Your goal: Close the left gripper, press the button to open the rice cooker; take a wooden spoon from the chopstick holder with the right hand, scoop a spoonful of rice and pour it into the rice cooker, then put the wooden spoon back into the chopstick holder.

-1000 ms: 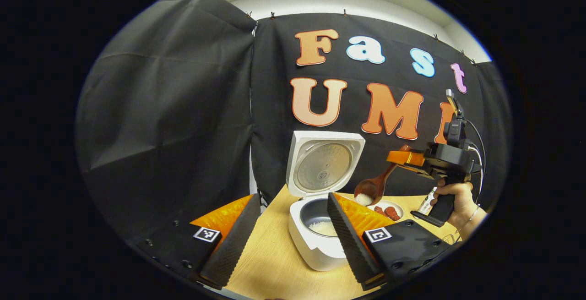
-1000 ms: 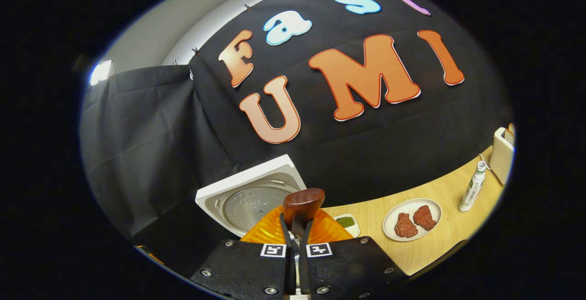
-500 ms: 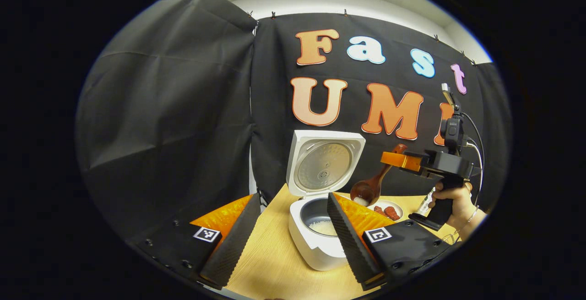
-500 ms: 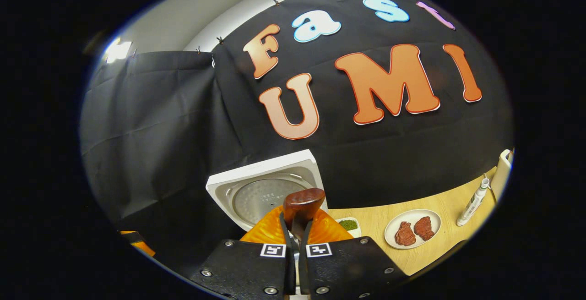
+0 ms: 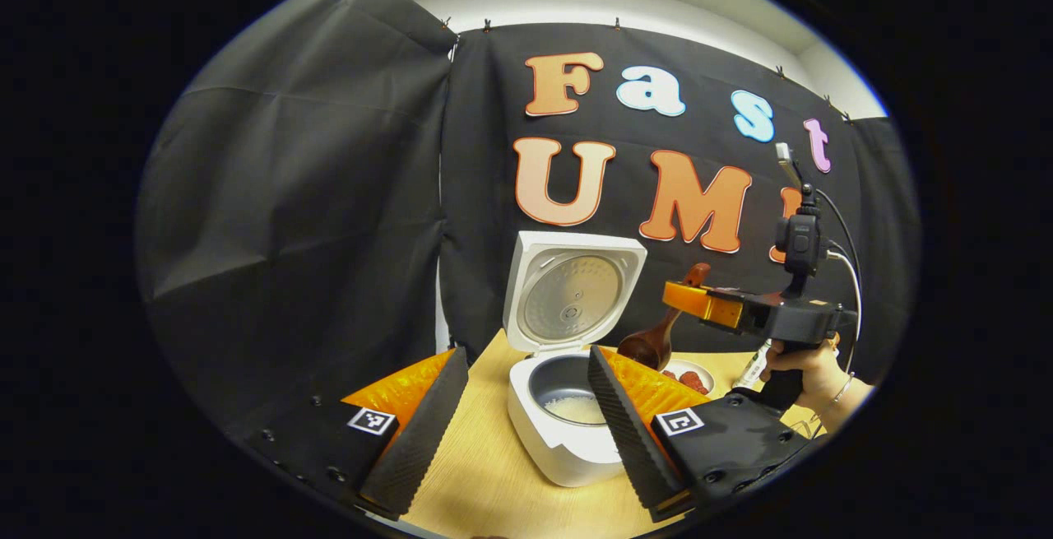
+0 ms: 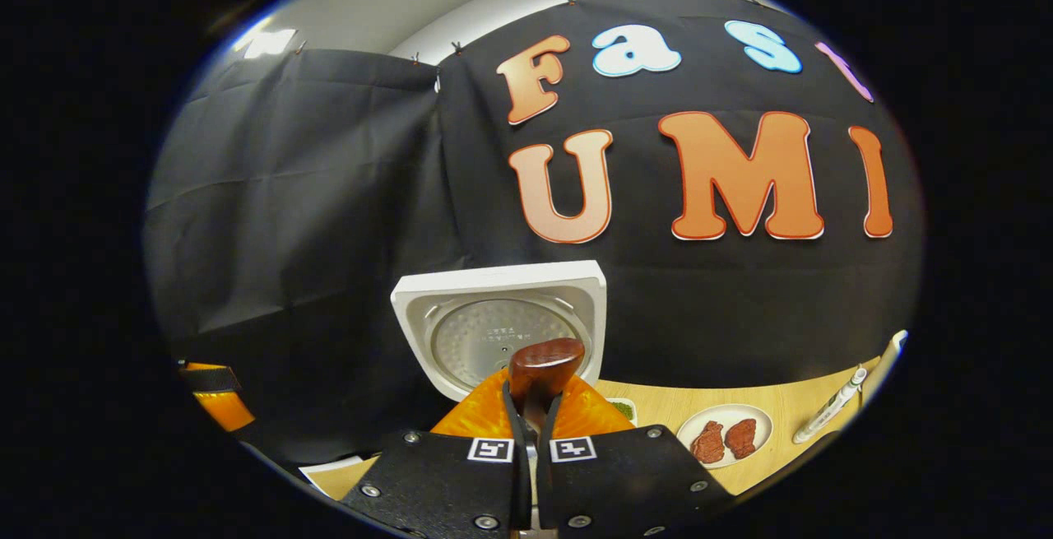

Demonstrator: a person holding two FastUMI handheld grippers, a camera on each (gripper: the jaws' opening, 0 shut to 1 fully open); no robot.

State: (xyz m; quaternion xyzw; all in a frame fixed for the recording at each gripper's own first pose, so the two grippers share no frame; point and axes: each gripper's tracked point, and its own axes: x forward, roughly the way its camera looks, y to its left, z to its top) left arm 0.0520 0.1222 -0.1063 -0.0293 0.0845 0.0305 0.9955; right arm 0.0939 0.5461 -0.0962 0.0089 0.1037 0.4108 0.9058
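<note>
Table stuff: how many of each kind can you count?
Rice cooker: 1
Wooden spoon: 1
Plate with meat: 1
Meat pieces: 2
Bottle: 1
Small dish of green bits: 1
Total: 7

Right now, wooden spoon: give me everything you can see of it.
The wooden spoon is dark reddish-brown, glossy wood, with a rounded bowl and a slim handle ending in a thick knob. The right gripper is shut on the handle just below that knob. In the left gripper view it hangs slanted, bowl down and knob up, beside the open rice cooker, near the pot's rim. The bowl's back faces the camera, so any rice in it is hidden. Only the gripper's fingers touch it.
</note>
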